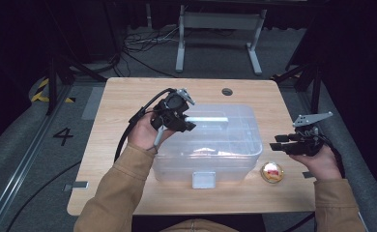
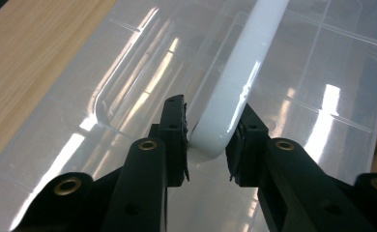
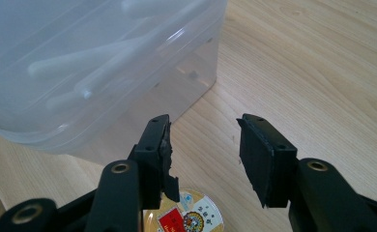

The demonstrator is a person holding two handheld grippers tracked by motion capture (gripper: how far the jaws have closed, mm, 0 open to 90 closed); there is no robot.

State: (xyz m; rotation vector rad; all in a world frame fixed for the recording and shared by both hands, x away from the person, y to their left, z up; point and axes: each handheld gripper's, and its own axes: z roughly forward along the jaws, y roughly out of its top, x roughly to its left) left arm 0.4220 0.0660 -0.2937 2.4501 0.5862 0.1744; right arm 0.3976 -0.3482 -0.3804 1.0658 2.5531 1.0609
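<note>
Two grippers are in my hands at the light wooden table (image 1: 128, 96). My left gripper (image 2: 208, 140) sits over the lid of the clear rectangular plastic storage box (image 1: 235, 145), which stands in the middle of the table. In the left gripper view its jaws are narrow and close around the bend of the white plastic carrying handle (image 2: 235, 77); both pads touch the handle's sides. The handle rises away from the jaws across the glossy translucent lid (image 2: 322, 72).

My right gripper (image 3: 205, 150) hangs well apart from the left one, off the box's right end near the table's right edge. Its jaws stand wide with nothing between them, only bare wood behind the gap. Just beside the box's front right corner lies a small round clear-lidded container with a red and gold label (image 1: 272, 172); in the right gripper view it shows at the bottom, below the left jaw.
</note>
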